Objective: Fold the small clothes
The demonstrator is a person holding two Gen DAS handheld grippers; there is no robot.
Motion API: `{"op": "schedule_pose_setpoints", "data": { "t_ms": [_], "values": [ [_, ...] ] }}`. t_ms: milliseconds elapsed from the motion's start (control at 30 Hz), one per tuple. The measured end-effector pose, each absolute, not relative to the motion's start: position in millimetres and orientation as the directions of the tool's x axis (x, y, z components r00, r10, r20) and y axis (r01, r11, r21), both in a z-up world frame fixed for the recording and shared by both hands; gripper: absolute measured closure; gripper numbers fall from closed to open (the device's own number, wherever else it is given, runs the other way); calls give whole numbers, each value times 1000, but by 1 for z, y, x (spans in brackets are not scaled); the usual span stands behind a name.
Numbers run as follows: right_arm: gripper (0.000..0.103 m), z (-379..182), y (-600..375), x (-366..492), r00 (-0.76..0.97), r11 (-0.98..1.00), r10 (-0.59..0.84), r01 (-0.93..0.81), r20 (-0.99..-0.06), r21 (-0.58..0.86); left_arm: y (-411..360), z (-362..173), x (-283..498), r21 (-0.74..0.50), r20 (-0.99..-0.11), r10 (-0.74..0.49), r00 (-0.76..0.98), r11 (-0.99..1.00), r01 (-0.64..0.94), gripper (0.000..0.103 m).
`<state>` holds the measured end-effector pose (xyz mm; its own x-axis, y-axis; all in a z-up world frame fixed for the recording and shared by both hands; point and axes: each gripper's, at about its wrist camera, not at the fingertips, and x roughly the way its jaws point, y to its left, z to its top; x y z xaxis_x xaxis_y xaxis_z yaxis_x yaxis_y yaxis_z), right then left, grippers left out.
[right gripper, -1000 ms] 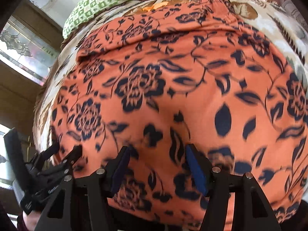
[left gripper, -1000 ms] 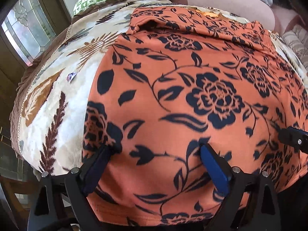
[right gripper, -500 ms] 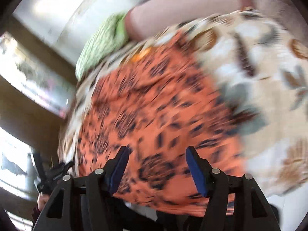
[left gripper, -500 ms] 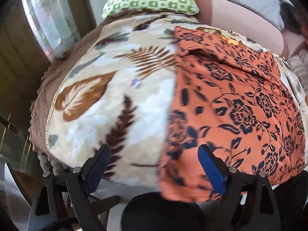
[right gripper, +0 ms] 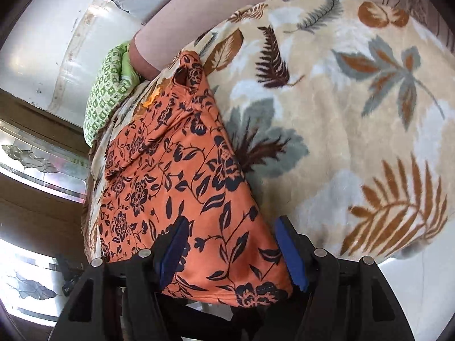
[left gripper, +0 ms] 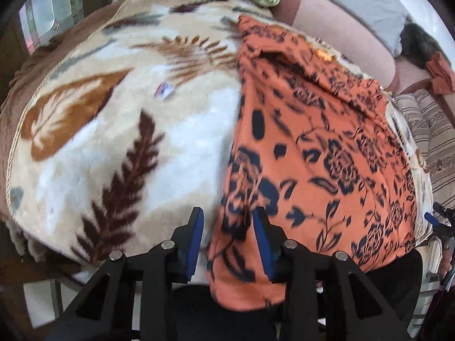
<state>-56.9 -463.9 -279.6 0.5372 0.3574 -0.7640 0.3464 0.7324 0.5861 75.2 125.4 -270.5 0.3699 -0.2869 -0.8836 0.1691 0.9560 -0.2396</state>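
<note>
While one orange floral garment (left gripper: 321,153) lies flat on the leaf-print blanket (left gripper: 119,130), its near hem hanging over the edge, the left tool (left gripper: 227,238) stands partly spread with the hem's left corner between its fingers; the right tool (right gripper: 233,253) is spread wide around the right corner (neither visibly pinches cloth); one green checked pillow (right gripper: 106,91) sits beyond.

I can read no text, brand, number or sign in either wrist view. The only candidate is a small tag (left gripper: 164,89) lying on the leaf-patterned blanket (left gripper: 113,130) in my left wrist view; it shows blurred red and blue marks, too small to make out.
</note>
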Motion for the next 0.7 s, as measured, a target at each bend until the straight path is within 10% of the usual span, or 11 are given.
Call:
{"op": "schedule_pose_setpoints", "data": {
  "t_ms": [267, 333, 467, 700],
  "values": [
    [36, -278, -461, -54, 549, 726, 367, 336, -751, 600, 119, -281, 85, -254, -875, -313, 370, 946, 201, 55],
    [36, -281, -461, -53, 541, 725, 365, 345, -758, 596, 115, -282, 81, -243, -877, -319, 359, 939, 243, 78],
    [36, -288, -465, -50, 533, 725, 359, 357, -766, 589, 110, -280, 78, -242, -875, -341, 344, 923, 300, 84],
    [36, -308, -484, -47, 517, 691, 369, 404, -772, 600, 97, -277, 89, -254, -864, -371, 341, 905, 342, 66]
  ]
}}
